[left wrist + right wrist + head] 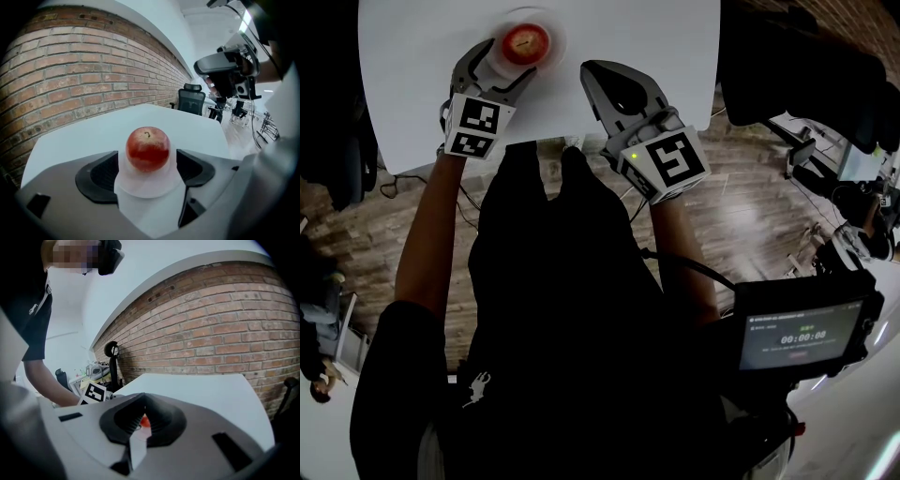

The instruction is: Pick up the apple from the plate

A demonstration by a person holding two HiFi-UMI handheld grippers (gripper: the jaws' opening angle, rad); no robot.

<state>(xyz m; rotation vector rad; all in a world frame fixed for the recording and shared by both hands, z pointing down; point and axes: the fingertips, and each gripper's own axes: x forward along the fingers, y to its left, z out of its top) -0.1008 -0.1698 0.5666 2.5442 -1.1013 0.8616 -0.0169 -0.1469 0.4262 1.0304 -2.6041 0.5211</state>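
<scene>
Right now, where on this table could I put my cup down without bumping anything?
The widest bare patch is the right part of the white table, between the right gripper and the table's right edge. A narrower bare strip lies between the two grippers. The left is crowded: the plate with the apple sits there, and the left gripper, jaws open, reaches around the apple.

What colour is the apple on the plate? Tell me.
Red, paler and speckled near the stem; the apple shows best in the left gripper view.

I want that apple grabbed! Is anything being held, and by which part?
Nothing is held. The left hand-held gripper is open, not gripping the apple; the right hand-held gripper is shut, empty.
</scene>
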